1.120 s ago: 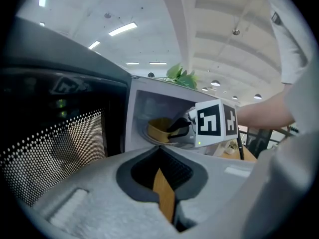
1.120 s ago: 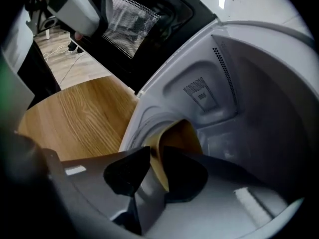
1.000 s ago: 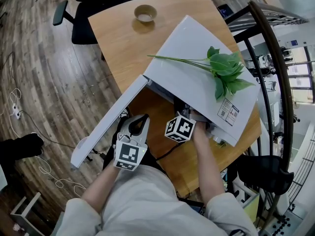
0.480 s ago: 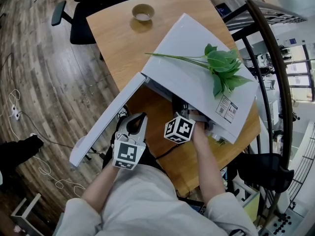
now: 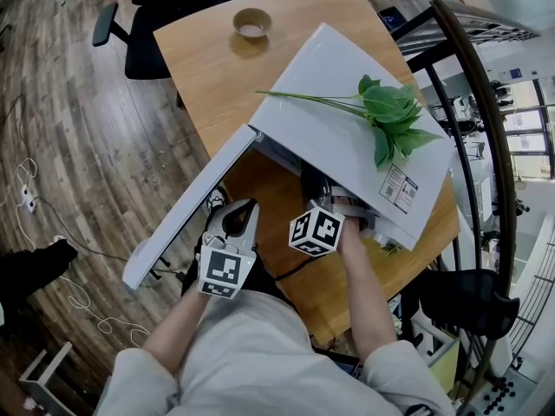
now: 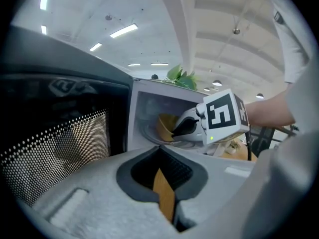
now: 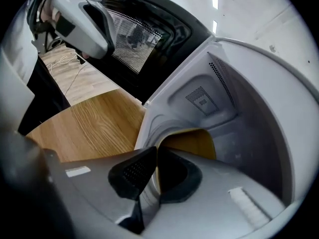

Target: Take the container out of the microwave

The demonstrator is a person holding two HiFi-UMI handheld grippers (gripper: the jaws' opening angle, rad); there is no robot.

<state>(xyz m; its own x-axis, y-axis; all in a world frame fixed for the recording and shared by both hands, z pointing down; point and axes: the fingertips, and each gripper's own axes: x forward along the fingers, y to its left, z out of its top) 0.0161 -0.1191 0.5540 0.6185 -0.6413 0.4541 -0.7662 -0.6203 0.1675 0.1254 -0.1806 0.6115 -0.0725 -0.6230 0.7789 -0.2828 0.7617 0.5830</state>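
Observation:
The white microwave (image 5: 347,137) stands on the wooden table (image 5: 208,68) with its door (image 5: 186,211) swung open to the left. A tan container (image 7: 192,142) sits on the turntable inside, also seen in the left gripper view as a tan container (image 6: 164,126). My right gripper (image 7: 157,156) reaches into the cavity, shut on the container's near rim. In the head view its jaws are hidden under the microwave's top. My left gripper (image 5: 245,211) hangs below the open door, close to my body, shut with nothing in it.
A green leafy sprig (image 5: 390,124) lies on the microwave's top. A small brown bowl (image 5: 251,22) sits at the table's far end by a black chair (image 5: 147,24). A dark curved railing (image 5: 486,102) runs on the right. Cables (image 5: 78,297) trail on the floor.

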